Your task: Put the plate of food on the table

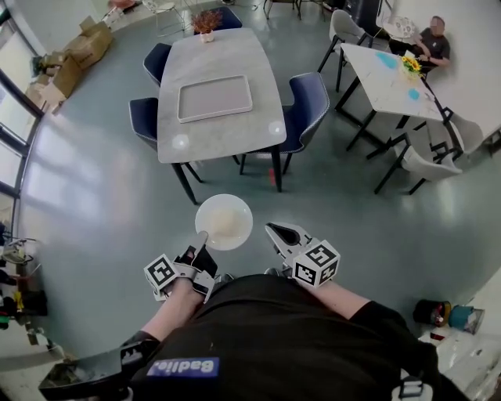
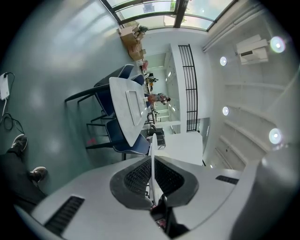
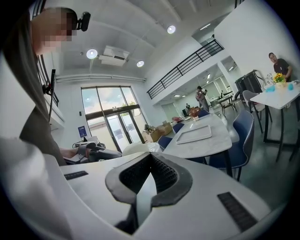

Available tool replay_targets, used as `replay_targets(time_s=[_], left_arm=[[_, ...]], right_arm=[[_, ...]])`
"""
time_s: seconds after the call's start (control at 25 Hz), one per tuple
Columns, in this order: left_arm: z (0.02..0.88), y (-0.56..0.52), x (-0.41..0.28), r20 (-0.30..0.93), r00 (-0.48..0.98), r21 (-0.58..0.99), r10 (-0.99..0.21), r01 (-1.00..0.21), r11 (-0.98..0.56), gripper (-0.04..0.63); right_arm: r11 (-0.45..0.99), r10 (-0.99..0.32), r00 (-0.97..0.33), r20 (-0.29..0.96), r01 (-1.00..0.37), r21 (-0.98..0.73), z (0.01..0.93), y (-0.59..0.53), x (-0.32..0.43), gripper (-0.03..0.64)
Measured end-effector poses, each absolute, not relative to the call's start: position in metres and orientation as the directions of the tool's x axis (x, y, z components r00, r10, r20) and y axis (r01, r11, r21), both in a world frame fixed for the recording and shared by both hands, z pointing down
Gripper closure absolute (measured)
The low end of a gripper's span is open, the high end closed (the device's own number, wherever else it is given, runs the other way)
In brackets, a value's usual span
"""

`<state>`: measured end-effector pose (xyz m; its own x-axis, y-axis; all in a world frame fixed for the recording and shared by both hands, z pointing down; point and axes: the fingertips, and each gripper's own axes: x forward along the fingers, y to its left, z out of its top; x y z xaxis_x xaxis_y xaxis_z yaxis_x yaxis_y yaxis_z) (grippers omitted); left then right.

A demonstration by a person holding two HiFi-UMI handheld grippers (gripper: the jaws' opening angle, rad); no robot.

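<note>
Plate of food (image 1: 224,222) is up in the air in front of us, pinched by its rim at about seven o'clock in our left gripper (image 1: 202,239). It is well short of the dining table (image 1: 211,137) at twelve o'clock. In the left gripper view the plate (image 2: 151,157) shows edge-on as a thin white line, with both ribbed pads of that gripper (image 2: 151,180) pressed against it. What lies on the plate is pale and washed out, so we cannot say what the food is.

Our right gripper (image 1: 282,233) hangs just beside the plate at three o'clock, apart from it. In its own view the gripper (image 3: 149,158) has its jaws pressed together at the tips, with nothing between them.

The dining table points its near short end at us across the grey floor (image 1: 102,204). An empty-looking tray (image 1: 215,98) sits in the middle of the top and a potted plant (image 1: 207,23) stands at the far end. Blue chairs (image 1: 309,110) flank the long sides at the table's three and nine o'clock. None stands at the near end.

At two o'clock stands a white table (image 1: 387,78), well apart, with a seated person (image 1: 430,45) behind it. Cardboard boxes (image 1: 78,51) are piled at ten o'clock by the windows.
</note>
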<state>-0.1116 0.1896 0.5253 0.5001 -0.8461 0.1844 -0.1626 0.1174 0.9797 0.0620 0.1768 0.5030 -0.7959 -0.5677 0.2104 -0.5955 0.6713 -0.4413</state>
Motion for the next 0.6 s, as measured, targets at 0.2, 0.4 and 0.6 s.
replay_targets(time_s=[0.2, 0.4, 0.6], left_arm=[[0.529, 0.187, -0.098, 0.192, 0.464, 0.977, -0.865, -0.172, 0.125, 0.575], [0.533, 0.183, -0.094, 0.195, 0.439, 0.976, -0.877, -0.177, 0.129, 0.575], [0.534, 0.163, -0.092, 0.182, 0.438, 0.978, -0.88, -0.17, 0.117, 0.575]], right_arm=[[0.662, -0.577, -0.791, 0.204, -0.6, -0.449, 0.511, 0.165, 0.085, 0.606], [0.665, -0.568, -0.796, 0.208, -0.593, -0.454, 0.52, 0.156, 0.095, 0.606], [0.664, -0.565, -0.796, 0.219, -0.596, -0.451, 0.525, 0.137, 0.096, 0.606]])
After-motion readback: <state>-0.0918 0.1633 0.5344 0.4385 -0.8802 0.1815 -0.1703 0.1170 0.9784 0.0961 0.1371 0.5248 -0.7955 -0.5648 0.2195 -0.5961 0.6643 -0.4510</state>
